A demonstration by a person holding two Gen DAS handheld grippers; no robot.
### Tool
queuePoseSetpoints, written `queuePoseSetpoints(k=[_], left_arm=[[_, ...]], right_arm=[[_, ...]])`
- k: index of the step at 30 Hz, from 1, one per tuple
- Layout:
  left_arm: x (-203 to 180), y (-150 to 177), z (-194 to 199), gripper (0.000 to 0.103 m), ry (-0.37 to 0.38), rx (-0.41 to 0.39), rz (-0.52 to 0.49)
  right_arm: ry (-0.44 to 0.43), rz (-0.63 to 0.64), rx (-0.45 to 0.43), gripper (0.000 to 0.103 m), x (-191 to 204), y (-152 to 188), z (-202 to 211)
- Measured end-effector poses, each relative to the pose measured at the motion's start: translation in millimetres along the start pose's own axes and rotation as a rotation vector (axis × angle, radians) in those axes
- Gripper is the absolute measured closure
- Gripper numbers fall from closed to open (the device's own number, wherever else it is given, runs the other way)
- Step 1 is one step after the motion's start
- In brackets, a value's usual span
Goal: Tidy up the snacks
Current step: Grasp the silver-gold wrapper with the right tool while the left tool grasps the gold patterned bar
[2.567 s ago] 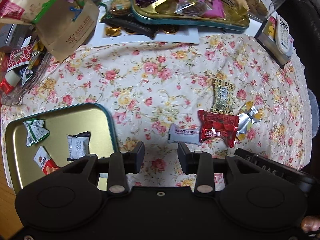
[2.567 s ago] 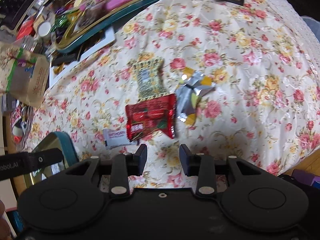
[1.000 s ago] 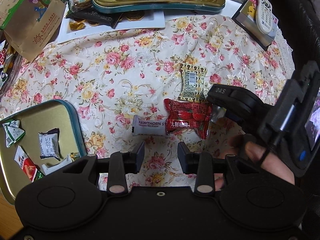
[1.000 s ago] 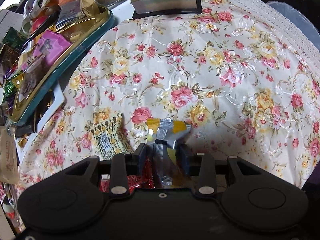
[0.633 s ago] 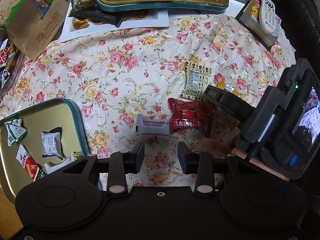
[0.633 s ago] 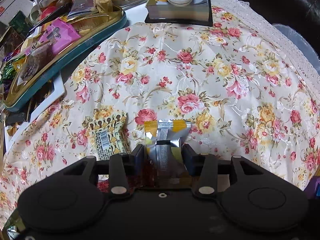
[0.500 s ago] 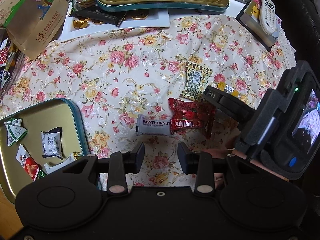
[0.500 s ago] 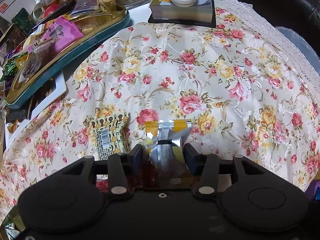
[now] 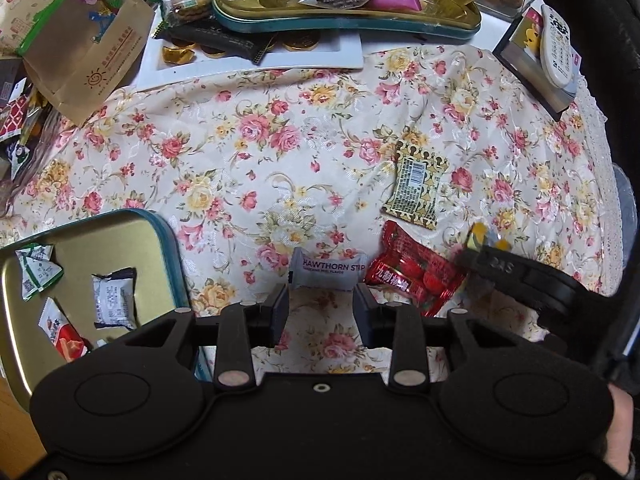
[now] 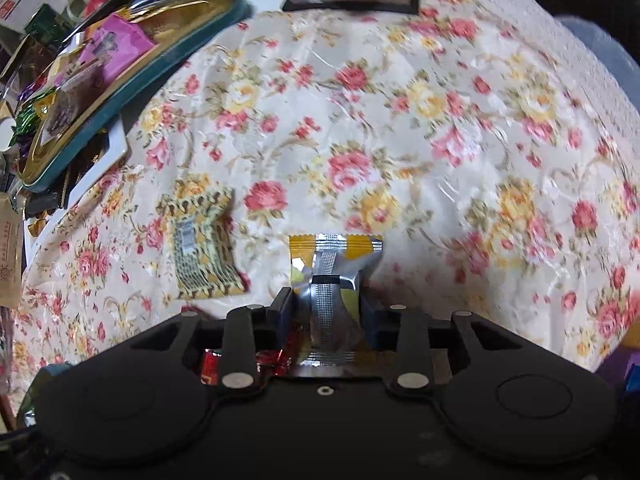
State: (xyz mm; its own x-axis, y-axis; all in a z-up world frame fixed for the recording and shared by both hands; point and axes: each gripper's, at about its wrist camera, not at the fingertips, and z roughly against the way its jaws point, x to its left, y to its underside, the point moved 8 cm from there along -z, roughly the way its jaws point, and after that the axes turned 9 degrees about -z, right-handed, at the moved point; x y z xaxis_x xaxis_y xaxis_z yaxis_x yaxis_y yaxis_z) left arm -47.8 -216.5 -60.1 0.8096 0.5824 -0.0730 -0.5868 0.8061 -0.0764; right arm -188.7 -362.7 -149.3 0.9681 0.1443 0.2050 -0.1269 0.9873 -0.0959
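Right gripper (image 10: 326,306) clamped on the silver-yellow sachet (image 10: 334,276), over the floral cloth (image 10: 440,140), red packet (image 10: 276,358) just beneath its left finger and patterned packet (image 10: 202,248) near to the left. Left gripper (image 9: 321,312) spread open, holding nothing, just short of the hawthorn bar (image 9: 326,270). Gold tin (image 9: 140,248) with a few snacks at left; heaped tray (image 9: 344,20) at the far edge.

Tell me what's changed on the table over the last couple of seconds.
The right gripper came in from the right and closed on the silver-yellow packet. The left gripper, still open, edged toward the hawthorn packet. The red packet, patterned packet and tin stayed put.
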Motion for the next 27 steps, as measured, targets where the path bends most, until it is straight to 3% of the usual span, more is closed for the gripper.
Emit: queuePoseSetpoints(k=[5, 9, 17, 21, 26, 27], left_arm=[[-14.8, -2.9, -12.8, 0.059, 0.051, 0.014, 0.0], [-30.4, -13.8, -22.2, 0.059, 0.103, 0.004, 0.027], [-51.0, -55.0, -38.4, 0.059, 0.063, -0.1, 0.008], [-56.5, -65.0, -51.3, 0.059, 0.065, -0.111, -0.005], [-56.2, -71.8, -67.7, 0.059, -0.022, -0.102, -0.024], [-56.4, -72.6, -70.4, 0.053, -0.01, -0.101, -0.018]], right_arm=[[0.054, 0.007, 0.037, 0.067, -22.7, 3.7, 6.2], [0.036, -0.012, 0.022, 0.068, -34.2, -1.1, 17.9], [-0.079, -0.078, -0.017, 0.068, -30.0, -16.0, 58.4], [-0.102, -0.078, -0.012, 0.068, -29.0, -15.2, 66.7], [-0.11, -0.081, -0.001, 0.068, -33.9, -13.9, 66.4], [-0.106, -0.078, -0.005, 0.068, -35.3, -14.1, 66.6]])
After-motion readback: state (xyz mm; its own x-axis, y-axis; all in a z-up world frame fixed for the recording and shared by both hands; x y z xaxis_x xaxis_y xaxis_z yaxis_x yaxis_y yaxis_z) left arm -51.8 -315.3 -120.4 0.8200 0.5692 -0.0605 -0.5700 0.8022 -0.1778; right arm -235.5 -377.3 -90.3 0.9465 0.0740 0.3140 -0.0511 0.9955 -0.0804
